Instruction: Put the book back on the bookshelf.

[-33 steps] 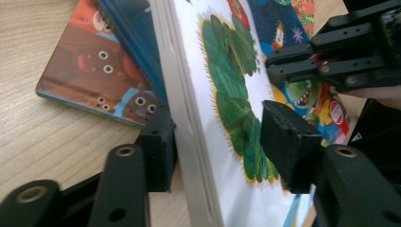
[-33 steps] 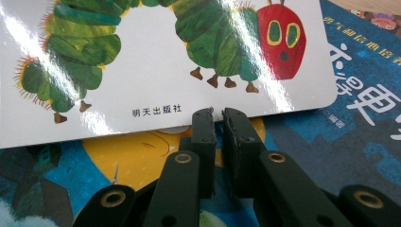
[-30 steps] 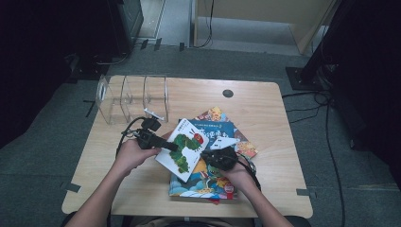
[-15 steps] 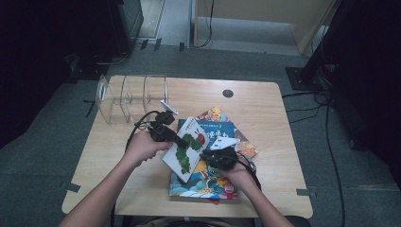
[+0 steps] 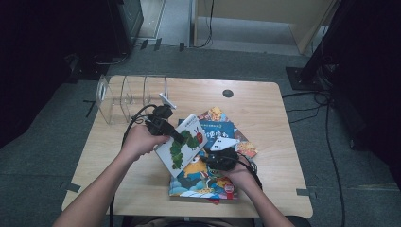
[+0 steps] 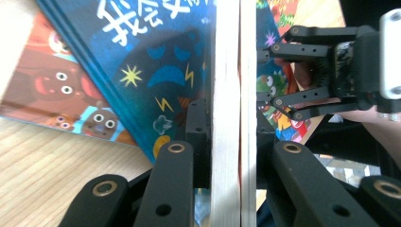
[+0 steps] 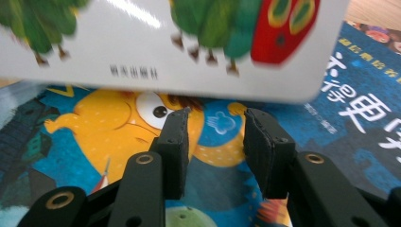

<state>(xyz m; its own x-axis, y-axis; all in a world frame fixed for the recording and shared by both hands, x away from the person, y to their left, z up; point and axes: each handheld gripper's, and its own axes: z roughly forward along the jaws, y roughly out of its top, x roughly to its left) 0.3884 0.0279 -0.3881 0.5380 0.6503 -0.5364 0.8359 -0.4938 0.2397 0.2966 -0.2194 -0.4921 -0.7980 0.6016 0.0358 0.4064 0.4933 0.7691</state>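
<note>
Lifted and tipped up since the earlier frames, the white caterpillar book (image 5: 182, 144) now stands on edge above the pile of picture books (image 5: 208, 175), its upper corner swung toward the clear acrylic rack (image 5: 124, 97) behind the pile. The left gripper (image 5: 166, 128) has just been closing, and the left gripper view shows its jaws pinching the caterpillar book (image 6: 231, 94) edge-on, one pad flat against each cover, so the board stays rigid as it rises. The right gripper (image 5: 222, 158), on the near side of the pile, has just been opening; in the right gripper view its pads (image 7: 175, 142) stand apart with nothing between them, the book's lower edge (image 7: 189, 52) hanging free just above. Letting go there likely hands the whole weight to the left hand, which looks headed for a slot in the rack.
</note>
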